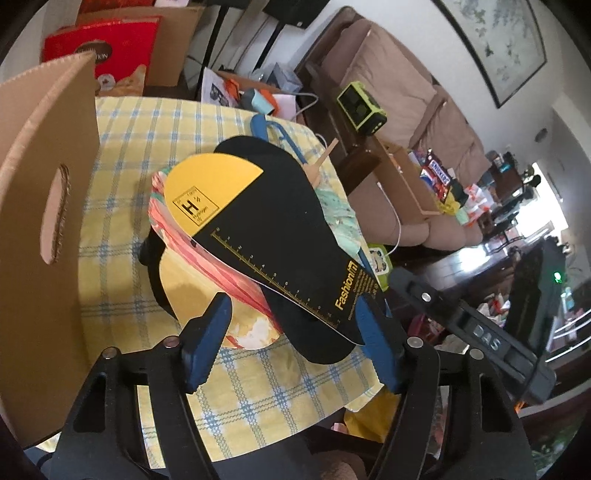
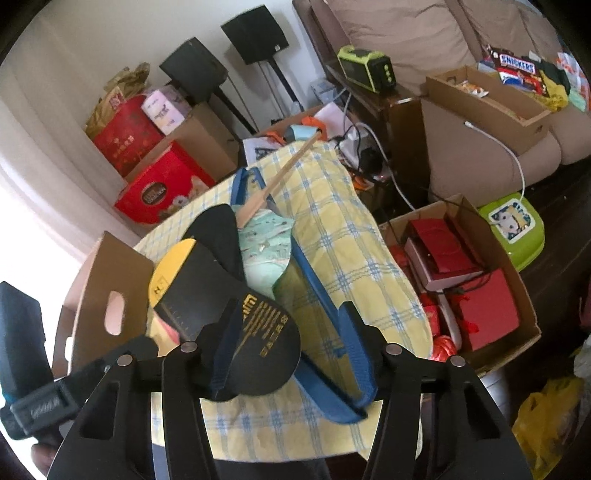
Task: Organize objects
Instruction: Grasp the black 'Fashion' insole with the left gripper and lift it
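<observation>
A pile of flat hand fans lies on the yellow checked tablecloth (image 1: 122, 147). On top is a black and yellow fan (image 1: 280, 221) printed with a ruler. Under it lie a pink swirled fan (image 1: 207, 236) and a mint fan (image 1: 332, 206) with a wooden stick handle (image 2: 280, 173). A blue-rimmed flat piece (image 2: 314, 280) lies alongside. My left gripper (image 1: 291, 343) is open, its blue fingers (image 1: 207, 343) astride the near ends of the black and pink fans. My right gripper (image 2: 290, 350) is open too, with the black fan's round end (image 2: 258, 350) and the blue rim between its fingers.
A tall cardboard box (image 1: 44, 221) with a hand slot stands at the table's left edge. Beyond the table are red gift boxes (image 2: 162, 184). On the floor to the right is an open carton of red boxes (image 2: 480, 295). A sofa (image 2: 406, 33), a green radio (image 2: 365, 66) and cables lie further off.
</observation>
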{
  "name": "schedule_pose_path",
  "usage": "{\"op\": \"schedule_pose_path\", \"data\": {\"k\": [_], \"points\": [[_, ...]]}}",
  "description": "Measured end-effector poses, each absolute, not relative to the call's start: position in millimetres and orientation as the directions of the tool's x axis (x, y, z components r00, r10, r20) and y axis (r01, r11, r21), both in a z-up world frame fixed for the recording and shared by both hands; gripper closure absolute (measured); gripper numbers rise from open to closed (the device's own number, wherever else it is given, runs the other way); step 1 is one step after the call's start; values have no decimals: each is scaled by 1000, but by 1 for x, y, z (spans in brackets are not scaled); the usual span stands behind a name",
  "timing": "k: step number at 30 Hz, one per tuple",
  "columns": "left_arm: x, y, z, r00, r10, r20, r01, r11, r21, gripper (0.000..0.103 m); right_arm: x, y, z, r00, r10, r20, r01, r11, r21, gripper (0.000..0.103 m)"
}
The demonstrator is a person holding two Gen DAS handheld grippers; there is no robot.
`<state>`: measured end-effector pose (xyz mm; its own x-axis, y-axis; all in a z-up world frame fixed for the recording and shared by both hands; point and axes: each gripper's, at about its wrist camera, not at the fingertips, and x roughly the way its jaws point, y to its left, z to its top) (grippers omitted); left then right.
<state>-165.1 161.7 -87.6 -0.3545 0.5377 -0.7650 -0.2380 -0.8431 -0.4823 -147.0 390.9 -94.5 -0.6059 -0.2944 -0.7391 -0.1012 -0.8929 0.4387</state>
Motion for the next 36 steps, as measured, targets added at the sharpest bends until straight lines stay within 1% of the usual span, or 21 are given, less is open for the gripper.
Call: {"op": "schedule_pose_path", "data": {"k": [5,7,8,13,19,22,25,28,30,32,33,35,36], "points": [[-169,164,-99,-319,560,-764,-221,-828,-515,37,-154,385,-105,-578,-318,-751,-86,-892,444,48],[-169,164,-102,-316,563,-763,-223,-826,-517,37,-153,383,-107,-566,-324,-758,-83,-893,443,60],[-169,165,-101,-317,563,-763,-227,-826,-516,37,-151,382,-108,-563,-332,-757,-77,-891,448,62],[-167,167,-101,-309,579,-754,-247,-815,-524,37,-143,377,-104,-555,-373,-743,-46,-879,475,65],[-166,168,-102,-289,608,-740,-257,-794,-552,37,-127,368,-91,-554,-460,-694,14,-838,545,72],[-165,166,-102,-278,625,-730,-258,-780,-570,39,-119,359,-83,-550,-491,-675,50,-827,560,73],[-164,164,-103,-270,640,-720,-255,-768,-587,43,-112,350,-80,-543,-500,-674,75,-829,555,75],[-165,159,-105,-253,664,-704,-242,-748,-618,50,-109,348,-83,-534,-503,-679,80,-830,552,77],[-165,156,-107,-244,675,-696,-230,-737,-635,57,-106,346,-87,-529,-505,-682,81,-830,552,80],[-164,153,-110,-238,676,-697,-222,-737,-639,69,-103,344,-90,-526,-501,-687,81,-834,547,81],[-164,152,-110,-238,676,-698,-222,-737,-638,72,-102,344,-91,-524,-503,-687,84,-833,547,83],[-162,151,-108,-246,669,-701,-228,-743,-629,78,-99,342,-92,-526,-496,-691,88,-840,536,84],[-160,151,-107,-252,665,-703,-233,-747,-623,79,-97,341,-90,-532,-486,-694,90,-847,525,84]]}}
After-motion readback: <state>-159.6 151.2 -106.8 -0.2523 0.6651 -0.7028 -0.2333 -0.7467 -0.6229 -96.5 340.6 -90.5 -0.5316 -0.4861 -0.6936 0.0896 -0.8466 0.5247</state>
